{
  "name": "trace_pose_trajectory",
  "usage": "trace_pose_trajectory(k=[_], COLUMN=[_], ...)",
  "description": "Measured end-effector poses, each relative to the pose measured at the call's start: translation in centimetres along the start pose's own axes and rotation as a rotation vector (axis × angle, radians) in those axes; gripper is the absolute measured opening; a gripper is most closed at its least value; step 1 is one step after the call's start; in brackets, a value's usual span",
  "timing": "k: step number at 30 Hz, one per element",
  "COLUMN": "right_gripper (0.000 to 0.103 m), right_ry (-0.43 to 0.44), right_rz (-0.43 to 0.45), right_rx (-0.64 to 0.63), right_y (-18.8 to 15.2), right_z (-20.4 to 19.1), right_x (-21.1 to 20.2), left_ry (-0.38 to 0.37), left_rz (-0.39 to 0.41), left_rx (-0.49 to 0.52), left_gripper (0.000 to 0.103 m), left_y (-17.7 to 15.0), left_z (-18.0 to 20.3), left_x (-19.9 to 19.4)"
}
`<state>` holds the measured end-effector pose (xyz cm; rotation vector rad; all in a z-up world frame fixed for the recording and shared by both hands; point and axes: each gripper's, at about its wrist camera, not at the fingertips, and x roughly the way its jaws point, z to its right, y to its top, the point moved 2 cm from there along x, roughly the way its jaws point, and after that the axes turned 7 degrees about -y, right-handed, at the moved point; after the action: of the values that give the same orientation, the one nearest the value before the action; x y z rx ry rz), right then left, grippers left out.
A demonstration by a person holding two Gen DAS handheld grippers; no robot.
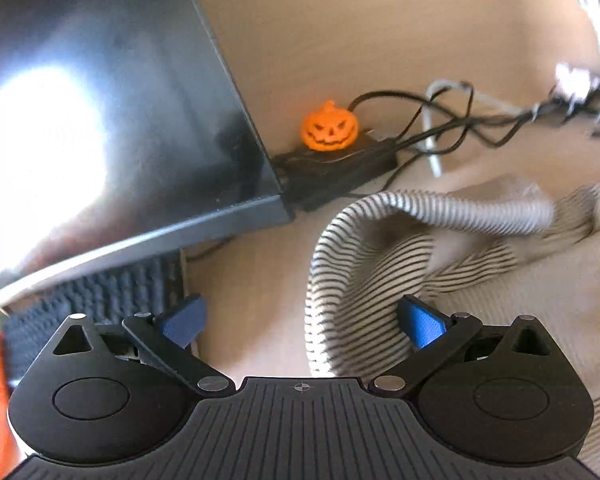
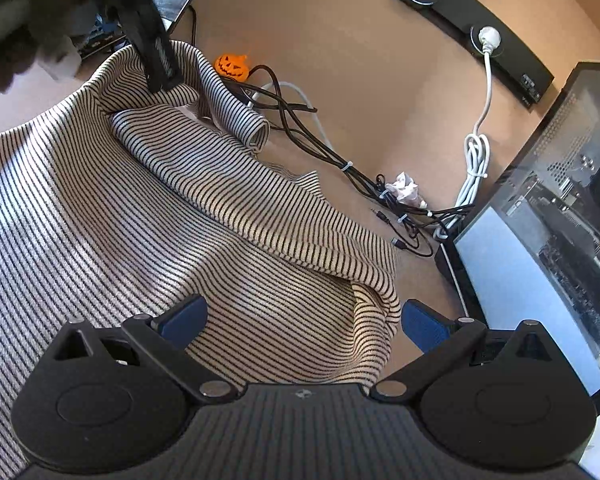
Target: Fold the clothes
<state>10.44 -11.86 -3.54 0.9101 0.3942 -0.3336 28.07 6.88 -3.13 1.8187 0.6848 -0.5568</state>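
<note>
Striped garment [image 2: 100, 208] cut off below gripper [image 2: 304, 320]

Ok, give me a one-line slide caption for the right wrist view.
Open right gripper poised over the striped garment, cables and pumpkin figure beyond on the desk.

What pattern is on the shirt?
Thin dark stripes on cream; the shirt shows best in the right wrist view.
</note>
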Motion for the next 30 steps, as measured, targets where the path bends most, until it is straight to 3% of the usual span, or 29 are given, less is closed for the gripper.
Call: trace_pose_trajectory(k=[10,16,19,20,23,25,27,30], right_gripper=[0.103,0.103,0.103,0.103,0.103,0.103,0.103,0.103], right_ry=[0.105,0.153,0.167,0.171,0.213,0.185,0.128,0.116], right_rz=[0.005,0.028,0.042,0.051,0.111,0.155,0.167,0.128], right_rx=[0.007,-0.032,-0.084,-0.110,-0.203,-0.234,-0.260,-0.353], right_y=[0.0,0.4,1.6,2.2,4.3,5.8,6.9,6.7], right_z=[1.2,1.1,-0.2,-0.9,-3.0,-3.5,-3.5,-3.9], right_x=[0.8,1.1,1.1,1.0,0.4,0.2,1.0,3.0], left_ry=[0.144,0.233,0.338,0.342,0.270,0.190,0.108,-0.039], left_rz=[-0.017,-0.046,-0.074,-0.083,-0.088,-0.044,-0.006,0.034], left_rx=[-0.072,-0.148,-0.194,-0.234,-0.400,-0.440,-0.452,-0.433], left_gripper=[0.103,0.103,0.103,0.103,0.103,0.103,0.103,0.103], left_y=[-2.9,-7.4,-10.1,-10.8,-12.0,-11.8,-11.5,-10.5], left_z=[-6.4,-11.3,-14.2,-15.4,-18.3,-18.5,-17.9,-15.2], left_x=[-2.1,-3.8,-4.5,-4.9,-6.5,-8.0,-9.6,-10.6])
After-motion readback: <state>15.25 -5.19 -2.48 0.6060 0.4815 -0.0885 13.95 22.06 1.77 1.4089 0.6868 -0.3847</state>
